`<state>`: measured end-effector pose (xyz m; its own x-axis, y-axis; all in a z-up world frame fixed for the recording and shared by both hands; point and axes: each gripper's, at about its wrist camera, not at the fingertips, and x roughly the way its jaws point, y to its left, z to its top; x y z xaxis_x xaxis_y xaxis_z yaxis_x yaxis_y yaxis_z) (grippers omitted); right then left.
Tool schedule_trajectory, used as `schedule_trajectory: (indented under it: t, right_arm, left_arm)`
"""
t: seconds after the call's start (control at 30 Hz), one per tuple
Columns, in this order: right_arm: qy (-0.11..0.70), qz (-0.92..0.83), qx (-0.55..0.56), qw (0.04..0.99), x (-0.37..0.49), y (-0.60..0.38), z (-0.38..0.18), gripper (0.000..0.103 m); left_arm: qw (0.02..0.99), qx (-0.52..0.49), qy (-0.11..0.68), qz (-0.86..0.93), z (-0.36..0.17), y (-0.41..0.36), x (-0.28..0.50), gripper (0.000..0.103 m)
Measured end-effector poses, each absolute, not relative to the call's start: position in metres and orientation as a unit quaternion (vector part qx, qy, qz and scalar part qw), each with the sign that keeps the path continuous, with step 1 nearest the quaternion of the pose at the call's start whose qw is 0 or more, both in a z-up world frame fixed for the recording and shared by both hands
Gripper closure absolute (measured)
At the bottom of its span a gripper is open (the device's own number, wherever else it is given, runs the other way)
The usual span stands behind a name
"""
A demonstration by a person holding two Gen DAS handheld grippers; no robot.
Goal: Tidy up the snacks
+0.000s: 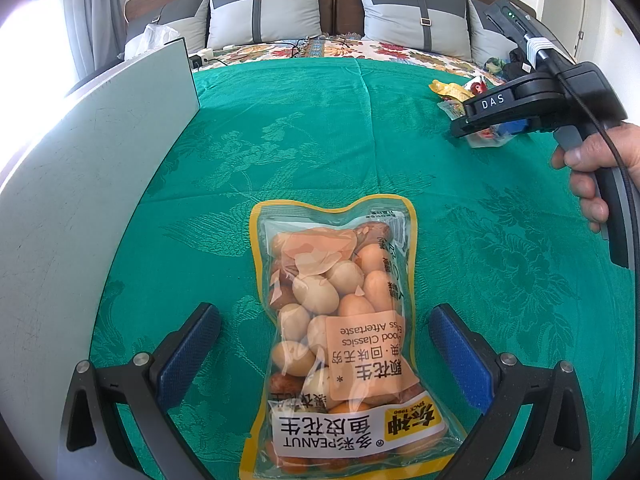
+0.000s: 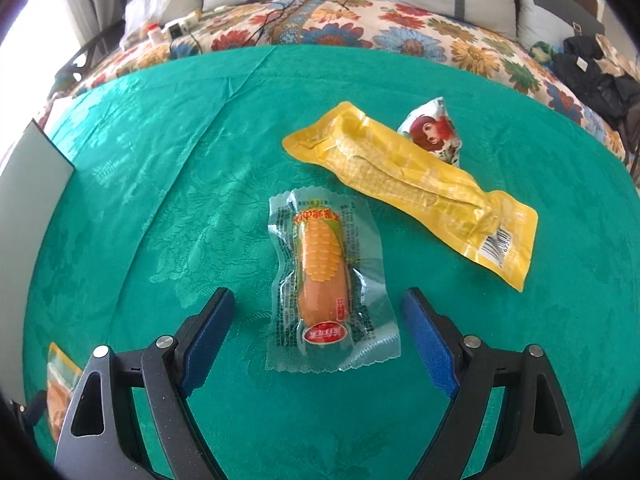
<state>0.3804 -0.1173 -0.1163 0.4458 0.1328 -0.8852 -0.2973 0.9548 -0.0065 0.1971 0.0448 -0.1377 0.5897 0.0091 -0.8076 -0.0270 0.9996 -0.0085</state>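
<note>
both grippers spread over snacks (image 2: 326, 276)

At lower centre the peanut bag (image 1: 336, 336) lies flat on the green cloth (image 1: 320, 140) between the spread fingers of the left gripper (image 1: 325, 354), while the right gripper (image 1: 500, 114) hovers upper right over small snack packets (image 1: 456, 94)

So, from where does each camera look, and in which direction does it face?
Left wrist: sits on the left tongs, facing forward over the peanut bag toward the pillows; both open fingers show, plus the right tongs and hand.
Right wrist: sits on the right tongs, facing the sausage packet and yellow corn packet; both open fingers show.
Shared: green cloth, peanut bag, grey board, pillows.
</note>
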Motion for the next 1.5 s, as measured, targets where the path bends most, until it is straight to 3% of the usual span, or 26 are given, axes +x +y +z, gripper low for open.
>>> schedule_trajectory:
  t: [0.07,0.1,0.57,0.83,0.93,1.0,1.17,1.27,1.5]
  right_arm:
    - [0.513,0.139,-0.068,0.845,0.376,-0.120,-0.110,0.065]
    - [0.509,0.139,-0.068,0.847,0.371,-0.123,-0.105,0.078]
    - [0.482,0.170,-0.025,0.859,0.205,-0.204,-0.076,0.082]
    - [0.443,0.121,-0.015,0.888,0.136,-0.228,-0.105,0.083]
    - [0.433,0.111,-0.007,0.895,0.134,-0.231,-0.112,0.072]
    - [0.438,0.109,-0.002,0.892,0.133,-0.231,-0.118,0.051]
    - [0.425,0.106,-0.071,0.896,0.128,-0.212,-0.124,0.025]
    - [0.434,0.100,-0.047,0.894,0.132,-0.219,-0.126,0.018]
    - [0.434,0.098,-0.049,0.894,0.130,-0.220,-0.127,0.016]
  left_arm:
    - [0.892,-0.010,0.453,0.010,-0.138,0.045,0.197,0.000]
    - [0.892,-0.010,0.453,0.010,-0.138,0.045,0.197,0.000]
    - [0.892,-0.010,0.453,0.010,-0.138,0.045,0.197,0.000]
    - [0.892,-0.010,0.453,0.010,-0.138,0.045,0.197,0.000]
    - [0.892,-0.010,0.453,0.010,-0.138,0.045,0.197,0.000]
    - [0.892,-0.010,0.453,0.010,-0.138,0.045,0.197,0.000]
    - [0.892,-0.010,0.453,0.010,-0.138,0.045,0.197,0.000]
    - [0.892,-0.010,0.453,0.010,-0.138,0.045,0.197,0.000]
    - [0.892,-0.010,0.452,0.010,-0.138,0.045,0.197,0.000]
